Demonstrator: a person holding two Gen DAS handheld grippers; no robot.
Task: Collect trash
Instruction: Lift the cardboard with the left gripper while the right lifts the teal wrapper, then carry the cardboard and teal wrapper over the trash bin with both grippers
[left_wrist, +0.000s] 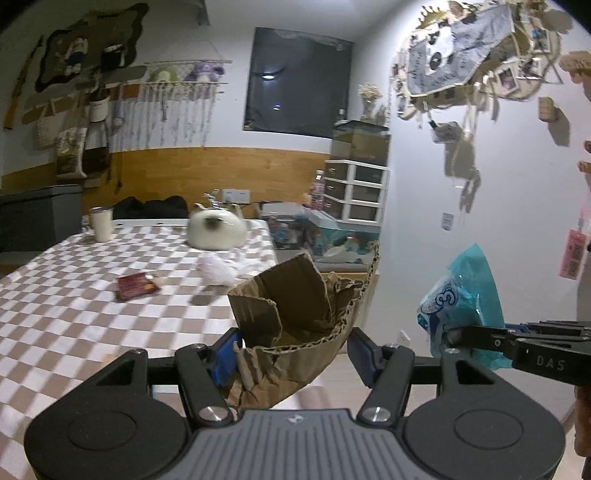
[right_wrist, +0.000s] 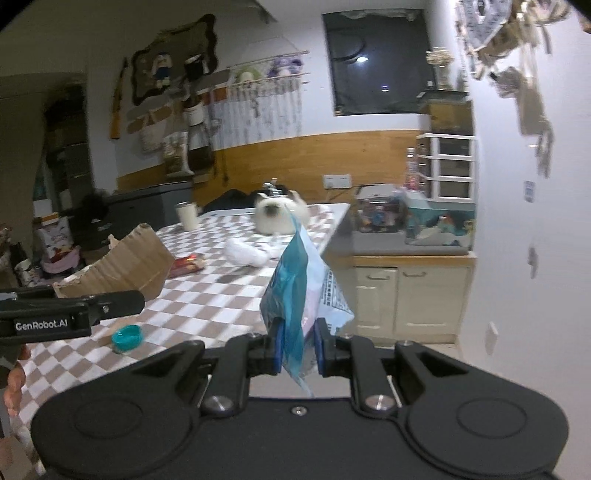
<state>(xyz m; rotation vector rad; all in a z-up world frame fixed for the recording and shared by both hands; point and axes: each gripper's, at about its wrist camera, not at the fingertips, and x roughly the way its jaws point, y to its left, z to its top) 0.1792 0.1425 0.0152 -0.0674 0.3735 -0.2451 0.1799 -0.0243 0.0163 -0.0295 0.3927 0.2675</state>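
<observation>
Between your two grippers the haul is already off the checkered table (left_wrist: 74, 314). Your left gripper (left_wrist: 291, 352) stands about half open, its pads pressing a torn cardboard piece (left_wrist: 295, 302); it's light but crumpled and springy, so grip where the layers bunch thick, not the frayed rim. Your right gripper (right_wrist: 299, 350) is nearly shut on a blue plastic wrapper (right_wrist: 295, 280), thin, limp and probably slick, so pinch well in from the edge. On the table lie a red packet (left_wrist: 135, 286), a white crumpled tissue (left_wrist: 218, 269) and a teal lid (right_wrist: 127, 336); take each from its edge
</observation>
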